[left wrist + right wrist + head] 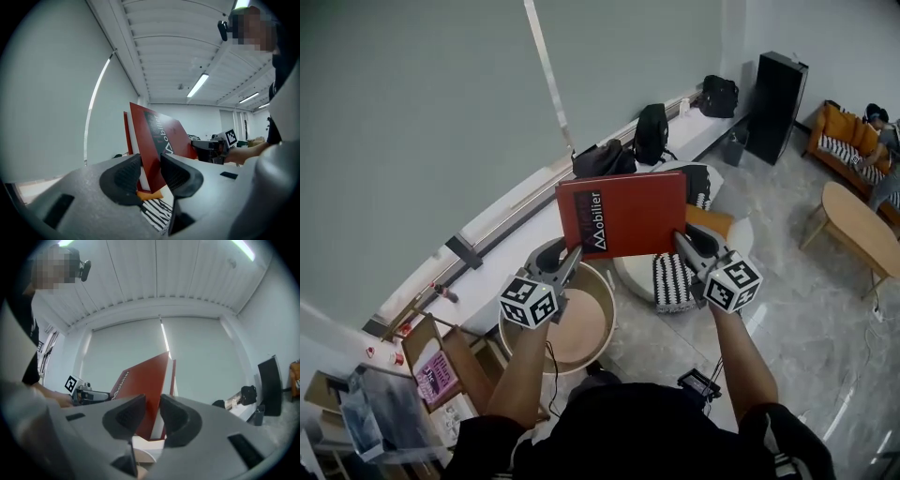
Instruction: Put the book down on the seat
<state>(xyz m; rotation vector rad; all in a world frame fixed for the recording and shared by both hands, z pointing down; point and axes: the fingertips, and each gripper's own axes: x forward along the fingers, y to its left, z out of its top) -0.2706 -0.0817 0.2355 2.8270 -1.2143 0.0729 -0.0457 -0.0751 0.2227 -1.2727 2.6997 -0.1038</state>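
The red book [623, 216] hangs in the air, cover towards me, above the white round seat [636, 274] and its striped cushion [673, 281], not touching them. My left gripper [569, 260] is clenched on the book's lower left corner and my right gripper [682, 242] on its lower right corner. A round rimmed table [602, 298] stands just left of the seat.
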